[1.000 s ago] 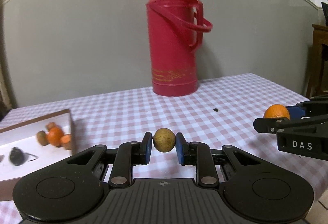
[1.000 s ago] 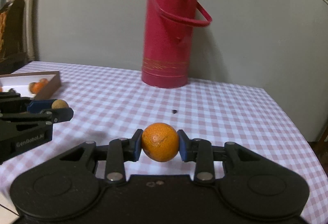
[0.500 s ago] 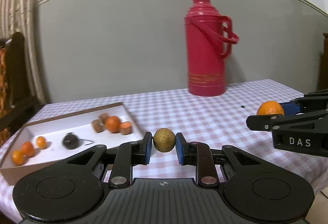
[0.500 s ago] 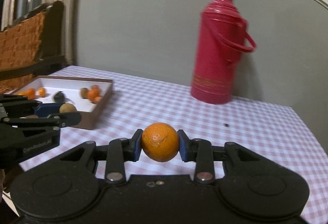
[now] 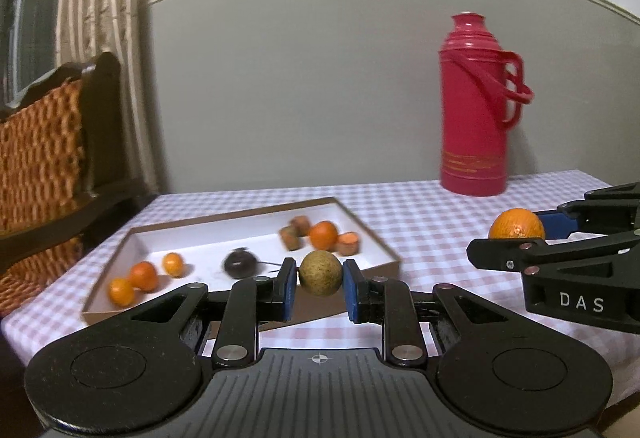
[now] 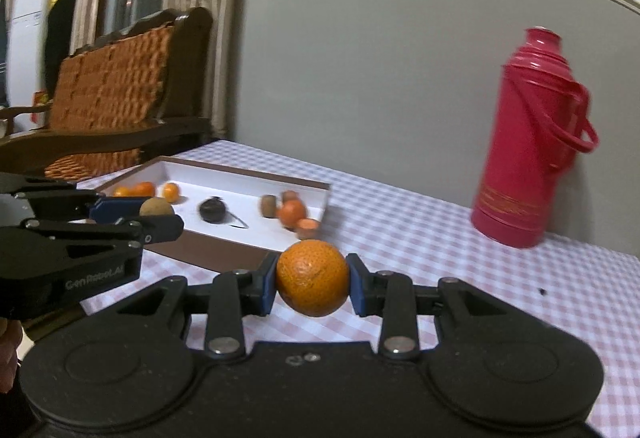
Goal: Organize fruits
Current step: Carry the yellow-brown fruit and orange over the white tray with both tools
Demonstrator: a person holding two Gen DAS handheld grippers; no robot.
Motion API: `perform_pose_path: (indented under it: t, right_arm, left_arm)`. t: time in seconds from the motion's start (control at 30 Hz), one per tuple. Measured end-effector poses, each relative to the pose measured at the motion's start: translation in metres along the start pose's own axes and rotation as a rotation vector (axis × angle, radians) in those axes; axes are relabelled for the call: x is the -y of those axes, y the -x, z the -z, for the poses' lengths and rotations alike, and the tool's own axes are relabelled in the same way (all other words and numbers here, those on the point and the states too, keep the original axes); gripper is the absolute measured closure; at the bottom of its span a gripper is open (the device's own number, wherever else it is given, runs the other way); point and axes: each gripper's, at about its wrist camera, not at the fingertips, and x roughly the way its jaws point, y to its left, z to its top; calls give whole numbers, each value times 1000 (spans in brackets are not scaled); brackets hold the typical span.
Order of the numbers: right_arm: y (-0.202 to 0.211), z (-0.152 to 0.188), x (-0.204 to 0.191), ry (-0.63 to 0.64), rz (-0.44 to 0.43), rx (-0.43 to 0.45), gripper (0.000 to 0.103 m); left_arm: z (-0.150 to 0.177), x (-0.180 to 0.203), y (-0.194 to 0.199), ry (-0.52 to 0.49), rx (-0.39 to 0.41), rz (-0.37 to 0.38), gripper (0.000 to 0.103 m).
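Note:
My left gripper is shut on a small tan-green round fruit, held above the table just in front of the near edge of a shallow white box. My right gripper is shut on an orange and hovers to the right of the box. The box holds several small oranges, a dark round fruit and brownish pieces. Each gripper shows in the other's view: the right one and the left one.
A tall red thermos stands at the back right of the pink checked tablecloth. A wicker-backed wooden chair stands left of the table. A small dark speck lies on the cloth.
Both grippers have swung left with their fruits. The box has moved from the left edge of view to the centre, and the thermos has shifted to the right.

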Motion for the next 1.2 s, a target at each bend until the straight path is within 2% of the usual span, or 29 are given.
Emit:
perform_pose_path:
  t: [0.43,0.63,0.87,1.2]
  right_arm:
    - [-20,-28,-64,131,-142,51,76]
    - [-32,-45,-81,174,-175,91,76]
    - [-52,-59,-90,178,-175,111,76]
    - [-81,-69,-76,115,-129,135,76]
  left_arm:
    - [5,-65,-2,55,-5,-123,78]
    - [5,-89,-7,92,4,-170,78]
    - [2,-108,-20,133,20,-210,78]
    - [-12,-131,-45,135,55,-259,78]
